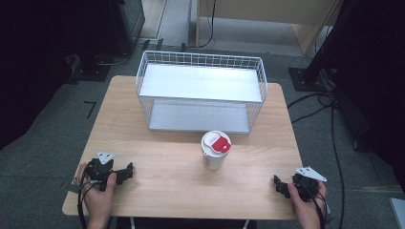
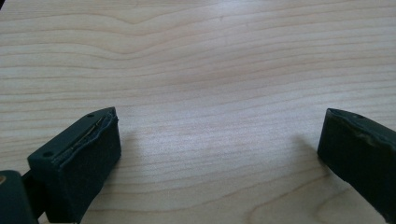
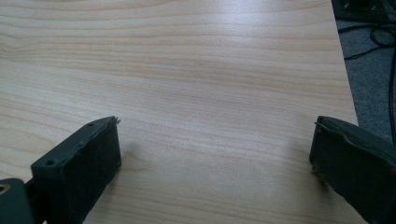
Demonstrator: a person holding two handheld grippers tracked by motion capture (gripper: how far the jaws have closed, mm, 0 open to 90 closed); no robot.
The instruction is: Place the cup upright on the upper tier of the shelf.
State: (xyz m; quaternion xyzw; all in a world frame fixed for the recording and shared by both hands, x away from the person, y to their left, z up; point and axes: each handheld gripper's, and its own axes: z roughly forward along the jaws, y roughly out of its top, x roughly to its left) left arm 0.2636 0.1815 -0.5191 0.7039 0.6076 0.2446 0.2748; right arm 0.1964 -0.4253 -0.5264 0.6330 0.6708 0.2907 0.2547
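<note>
Both the left gripper (image 1: 128, 171) and right gripper (image 1: 278, 183) rest wide-jawed, holding nothing, on the table (image 1: 162, 162) near a cup (image 1: 214, 150).

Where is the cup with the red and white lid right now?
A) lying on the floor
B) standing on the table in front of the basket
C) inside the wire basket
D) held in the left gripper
B: the cup stands upright on the table, just in front of the basket, with both grippers apart from it near the front edge.
</note>
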